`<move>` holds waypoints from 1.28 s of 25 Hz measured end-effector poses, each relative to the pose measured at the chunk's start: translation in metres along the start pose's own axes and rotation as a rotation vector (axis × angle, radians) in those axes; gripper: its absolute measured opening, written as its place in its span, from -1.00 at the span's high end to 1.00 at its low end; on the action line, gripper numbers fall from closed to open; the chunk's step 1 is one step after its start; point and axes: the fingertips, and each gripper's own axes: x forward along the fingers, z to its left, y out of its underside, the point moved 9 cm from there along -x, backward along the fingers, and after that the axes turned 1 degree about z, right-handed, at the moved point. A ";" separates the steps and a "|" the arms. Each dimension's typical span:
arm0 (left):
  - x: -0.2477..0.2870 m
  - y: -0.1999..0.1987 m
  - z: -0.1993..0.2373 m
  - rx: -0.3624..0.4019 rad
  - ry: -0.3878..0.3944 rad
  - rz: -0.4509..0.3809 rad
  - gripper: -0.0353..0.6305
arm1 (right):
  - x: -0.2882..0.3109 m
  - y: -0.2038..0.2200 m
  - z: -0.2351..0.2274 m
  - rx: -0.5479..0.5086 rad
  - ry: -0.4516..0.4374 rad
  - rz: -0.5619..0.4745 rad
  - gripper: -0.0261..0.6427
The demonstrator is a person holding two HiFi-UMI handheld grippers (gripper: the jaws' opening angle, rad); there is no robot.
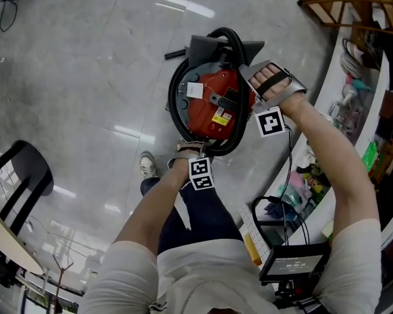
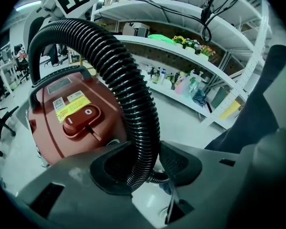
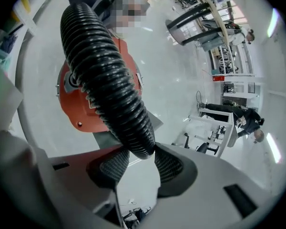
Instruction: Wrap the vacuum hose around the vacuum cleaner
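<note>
My left gripper (image 2: 145, 168) is clamped on the black hose (image 2: 133, 99) at the near edge of the red vacuum cleaner (image 1: 213, 106), pinning the coil there. From that grip the hose curves away around the body, its long axis following the rim. My right gripper (image 3: 137, 159) is closed on the same hose at the far right, beside the grey floor nozzle (image 1: 213, 44), so I judge that hand nearer the stretch to lay down next.

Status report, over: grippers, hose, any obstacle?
Left hand-held gripper shut on vacuum hose. Right hand-held gripper same. Hose loops around red vacuum cleaner. No obstacle seen.
</note>
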 end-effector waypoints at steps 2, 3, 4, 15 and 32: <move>0.005 0.002 -0.004 -0.019 0.013 0.029 0.36 | 0.001 -0.004 0.008 0.034 -0.003 -0.013 0.41; 0.007 0.004 -0.005 -0.027 0.014 0.041 0.36 | 0.002 -0.005 0.010 0.046 -0.003 -0.013 0.41; 0.008 0.005 -0.006 -0.032 0.012 0.050 0.36 | 0.003 -0.006 0.012 0.056 -0.002 -0.011 0.41; 0.026 -0.009 -0.013 -0.044 0.013 0.082 0.36 | 0.001 0.007 0.032 0.356 -0.135 0.029 0.33; 0.043 -0.006 -0.016 -0.085 0.048 0.106 0.36 | 0.016 0.085 0.099 2.049 -0.745 0.008 0.33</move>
